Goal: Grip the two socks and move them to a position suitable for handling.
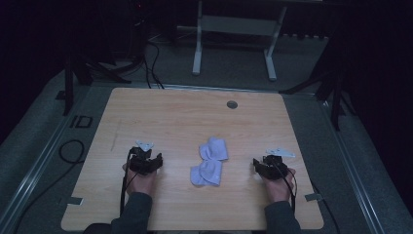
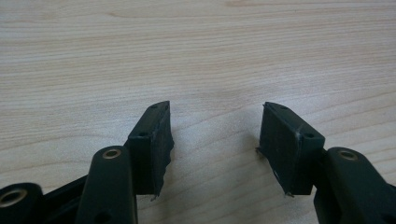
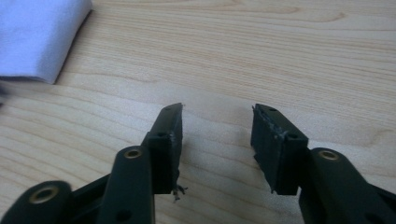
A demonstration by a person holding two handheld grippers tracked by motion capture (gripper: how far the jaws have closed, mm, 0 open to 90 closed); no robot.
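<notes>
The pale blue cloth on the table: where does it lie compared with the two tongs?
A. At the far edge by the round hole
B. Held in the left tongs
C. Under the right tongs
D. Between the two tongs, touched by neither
D: the pale blue cloth lies mid-table between the left tongs and the right tongs, both open and empty.

Bare tabletop (image 1: 185,117) lies open ahead of both grippers. The only obstacle is the pale blue cloth (image 1: 210,162) in the middle, between the left gripper (image 1: 146,163) and right gripper (image 1: 265,166), apart from both.
</notes>
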